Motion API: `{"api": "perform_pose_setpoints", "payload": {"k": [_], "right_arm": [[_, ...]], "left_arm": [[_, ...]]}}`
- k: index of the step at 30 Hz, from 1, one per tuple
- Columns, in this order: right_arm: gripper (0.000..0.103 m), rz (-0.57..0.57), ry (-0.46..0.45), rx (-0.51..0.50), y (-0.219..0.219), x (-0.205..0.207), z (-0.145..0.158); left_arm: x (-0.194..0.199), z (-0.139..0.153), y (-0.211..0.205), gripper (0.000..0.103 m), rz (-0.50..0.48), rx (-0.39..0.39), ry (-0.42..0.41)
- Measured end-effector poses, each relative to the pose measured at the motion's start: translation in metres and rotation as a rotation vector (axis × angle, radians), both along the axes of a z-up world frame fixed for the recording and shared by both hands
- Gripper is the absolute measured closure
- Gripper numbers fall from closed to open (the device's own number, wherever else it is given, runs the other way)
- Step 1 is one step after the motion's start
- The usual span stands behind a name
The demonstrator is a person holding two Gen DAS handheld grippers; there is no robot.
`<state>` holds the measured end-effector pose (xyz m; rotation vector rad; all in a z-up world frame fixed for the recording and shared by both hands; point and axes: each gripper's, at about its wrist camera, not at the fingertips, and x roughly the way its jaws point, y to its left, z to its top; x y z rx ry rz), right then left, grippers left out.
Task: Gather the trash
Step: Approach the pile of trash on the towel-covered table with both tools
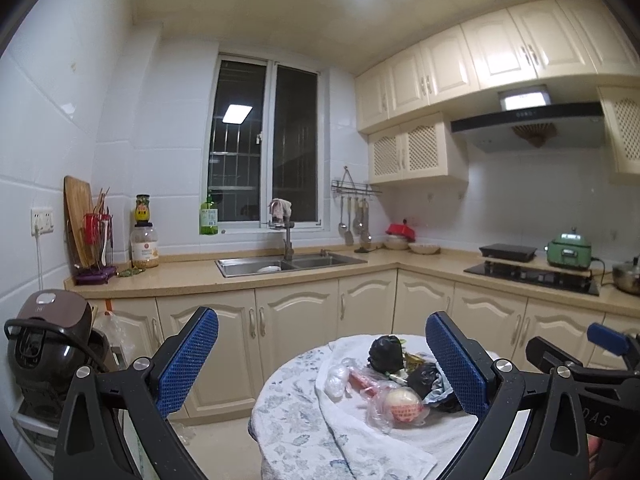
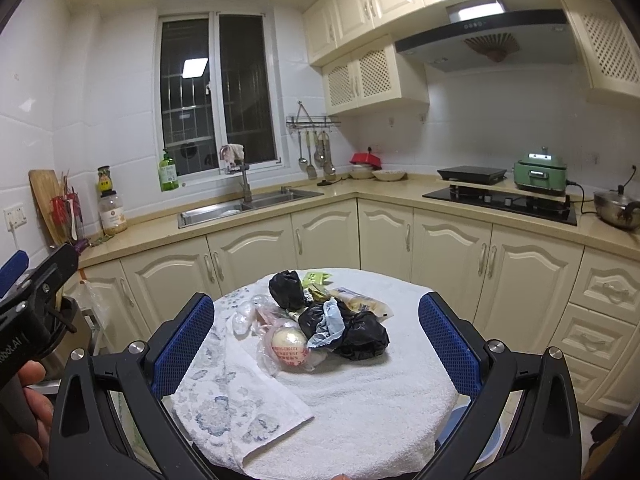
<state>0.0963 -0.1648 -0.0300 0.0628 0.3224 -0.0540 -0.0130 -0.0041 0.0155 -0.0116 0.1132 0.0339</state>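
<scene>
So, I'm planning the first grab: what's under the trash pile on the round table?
The trash pile lies on a white terry towel beside a blue-flowered cloth. Both cover the round table, so its surface can't be seen.

A small round table (image 2: pixel 400 420) is covered by a white towel (image 2: pixel 360 392), and a second towel with a faded blue floral print (image 2: pixel 224 392) is draped over its left side, one corner folded across the white one. A heap of trash is gathered on the towels toward the far half of the top. 2 crumpled black plastic bags (image 2: pixel 286 290) (image 2: pixel 360 334) are seen in it, with a grey-blue scrap (image 2: pixel 330 326) lying against the nearer one. A round pale item wrapped in clear plastic with red print (image 2: pixel 290 348) sits at the front of the heap. Clear crumpled plastic (image 2: pixel 246 316) lies to the left, and a yellowish packet (image 2: pixel 360 302) and green wrappers (image 2: pixel 316 280) lie at the back.
</scene>
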Motion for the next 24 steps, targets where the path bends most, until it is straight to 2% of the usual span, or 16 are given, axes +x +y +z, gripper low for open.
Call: {"api": "perform_pose_setpoints", "payload": {"k": [12,18,24], "right_arm": [[0.0,0.02,0.047,-0.034,-0.006,0.031,-0.012],[0.0,0.036,0.096,-0.061,-0.013,0.056,-0.03],[0.0,0.041,0.186,-0.076,-0.031,0.093,-0.064]], "left_arm": [[0.044,-0.027,-0.01,0.001,-0.035,0.03,0.027],[0.084,-0.044,-0.016,0.001,-0.041,0.034,0.082],[0.142,-0.071,-0.026,0.001,-0.05,0.053,0.186]]}}
